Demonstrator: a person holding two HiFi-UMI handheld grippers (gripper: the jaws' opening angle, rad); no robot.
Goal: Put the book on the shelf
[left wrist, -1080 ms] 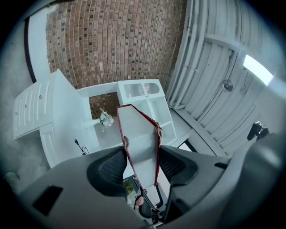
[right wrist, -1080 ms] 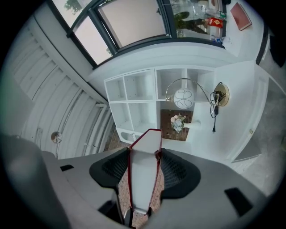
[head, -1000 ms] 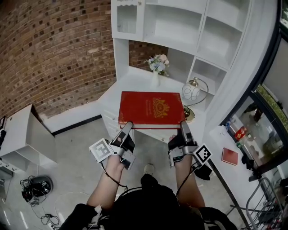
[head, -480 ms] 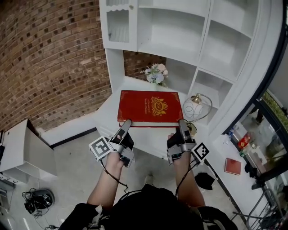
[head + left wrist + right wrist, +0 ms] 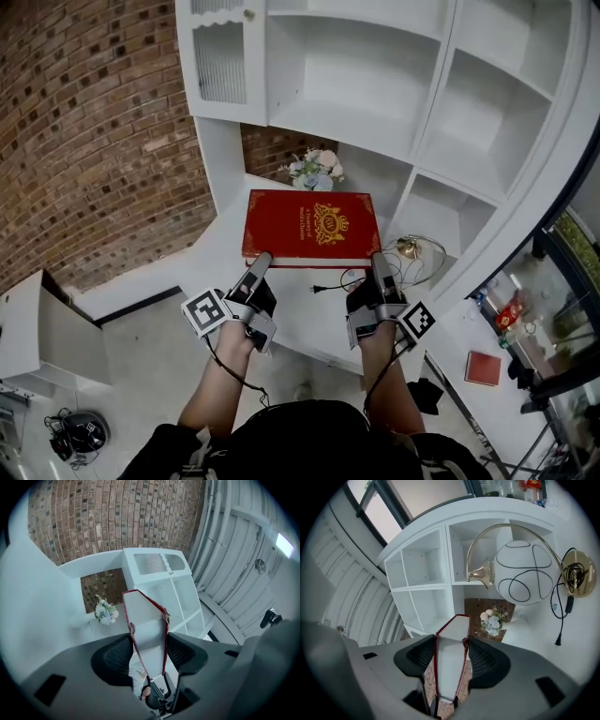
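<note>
A large red book [image 5: 311, 227] with a gold crest is held flat in the air above the white desk [image 5: 281, 300], in front of the white shelf unit [image 5: 394, 84]. My left gripper [image 5: 261, 260] is shut on the book's near left corner; in the left gripper view the book's white page edge [image 5: 146, 630] sits clamped between both pads. My right gripper [image 5: 379, 262] is shut on the near right corner, and the right gripper view shows the book's page edge [image 5: 451, 660] pressed between its pads.
A small vase of flowers [image 5: 314, 172] stands at the desk's back. A brass lamp with a round wire-pattern globe [image 5: 525, 573] and its cord [image 5: 337, 281] sit at the desk's right. A second red book [image 5: 484, 367] lies on a lower surface at right. Brick wall [image 5: 84, 141] at left.
Both grippers have lifted the book higher and toward the shelf unit. The view has tilted up, showing more of the open shelf compartments.
</note>
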